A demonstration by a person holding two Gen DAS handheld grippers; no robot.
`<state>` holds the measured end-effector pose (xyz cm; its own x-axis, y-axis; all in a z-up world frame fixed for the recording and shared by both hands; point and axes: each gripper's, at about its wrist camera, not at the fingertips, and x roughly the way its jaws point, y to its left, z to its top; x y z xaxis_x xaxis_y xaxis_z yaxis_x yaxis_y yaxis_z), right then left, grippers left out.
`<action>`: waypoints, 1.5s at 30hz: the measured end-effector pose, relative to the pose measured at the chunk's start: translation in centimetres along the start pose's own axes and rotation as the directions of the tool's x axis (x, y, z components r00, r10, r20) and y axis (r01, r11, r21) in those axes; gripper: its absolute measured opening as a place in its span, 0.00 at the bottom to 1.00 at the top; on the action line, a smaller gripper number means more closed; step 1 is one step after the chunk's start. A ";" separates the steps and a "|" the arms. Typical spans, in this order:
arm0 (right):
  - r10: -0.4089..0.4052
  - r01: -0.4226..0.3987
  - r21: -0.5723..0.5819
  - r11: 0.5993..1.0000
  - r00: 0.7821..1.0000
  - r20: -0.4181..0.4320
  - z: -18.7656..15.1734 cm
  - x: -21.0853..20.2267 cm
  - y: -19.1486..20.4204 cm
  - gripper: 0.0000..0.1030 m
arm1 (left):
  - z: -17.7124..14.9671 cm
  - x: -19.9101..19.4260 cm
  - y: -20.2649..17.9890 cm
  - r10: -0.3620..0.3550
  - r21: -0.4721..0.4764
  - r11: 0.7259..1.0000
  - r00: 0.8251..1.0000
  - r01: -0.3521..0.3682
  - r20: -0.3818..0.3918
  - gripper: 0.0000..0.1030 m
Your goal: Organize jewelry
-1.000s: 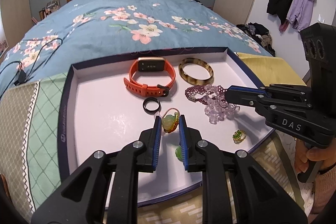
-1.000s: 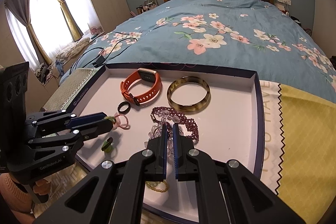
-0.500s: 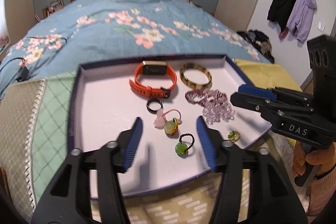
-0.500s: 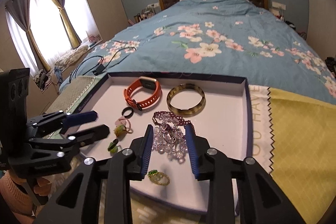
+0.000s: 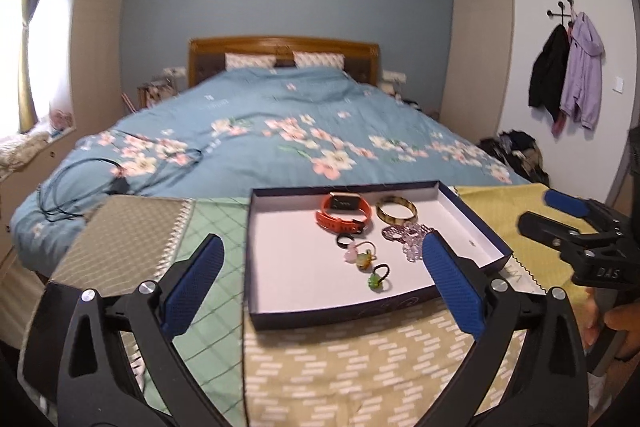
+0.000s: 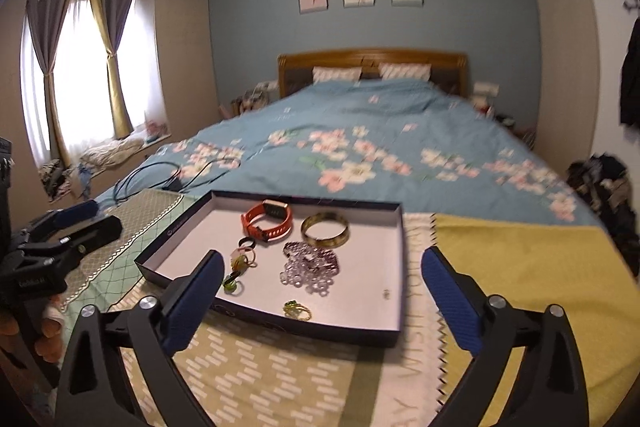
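A dark blue tray [image 5: 340, 313] with a white floor lies on the bed's foot. In it are an orange smart band [image 5: 342, 213], a tortoiseshell bangle [image 5: 397, 213], purple beaded bracelets [image 5: 406, 239], a black ring [image 5: 345, 239], small pink and green charms [image 5: 360, 255] and a green-beaded hair tie [image 5: 378, 277]. A gold and green ring [image 6: 297, 310] lies near the tray's [image 6: 304, 323] front rim. My left gripper [image 5: 320, 241] and right gripper [image 6: 322, 257] hang in front of the tray, jaws opening wide, nothing between them.
Patterned cloths in green, olive and yellow [image 6: 520, 267] lie under and around the tray. A black cable [image 5: 116, 183] lies on the floral duvet to the left. Each gripper shows at the other view's edge, held by a hand [image 5: 620, 319]. Coats [image 5: 568, 75] hang on the right wall.
Both grippers have drawn back and up from over the tray to its near side. Their jaws went from nearly shut to wide apart. The green charm and the beads stay in the tray.
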<state>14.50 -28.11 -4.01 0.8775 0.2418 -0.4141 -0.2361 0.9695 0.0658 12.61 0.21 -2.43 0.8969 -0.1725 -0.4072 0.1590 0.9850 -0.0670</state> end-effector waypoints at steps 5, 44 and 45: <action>-0.013 0.014 -0.006 1.000 0.998 0.054 -0.8 -1.8 0.8 0.93 | -0.3 -3.4 -0.3 0.025 0.005 1.000 0.997 -0.025 0.080 0.95; -0.009 0.012 -0.029 1.000 0.993 0.114 -1.5 -3.4 2.6 0.93 | -1.2 -7.3 -2.2 0.071 -0.024 0.997 0.982 -0.068 0.177 0.95; -0.007 0.010 -0.027 1.000 0.993 0.116 -1.4 -3.4 2.6 0.93 | -1.2 -7.2 -2.2 0.071 -0.025 0.997 0.981 -0.068 0.178 0.95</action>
<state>10.33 -26.46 -3.73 0.9216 0.2380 -0.3067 -0.2384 0.9705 0.0368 5.27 -0.72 -0.43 0.9652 -0.0997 -0.2419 0.0873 0.9943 -0.0615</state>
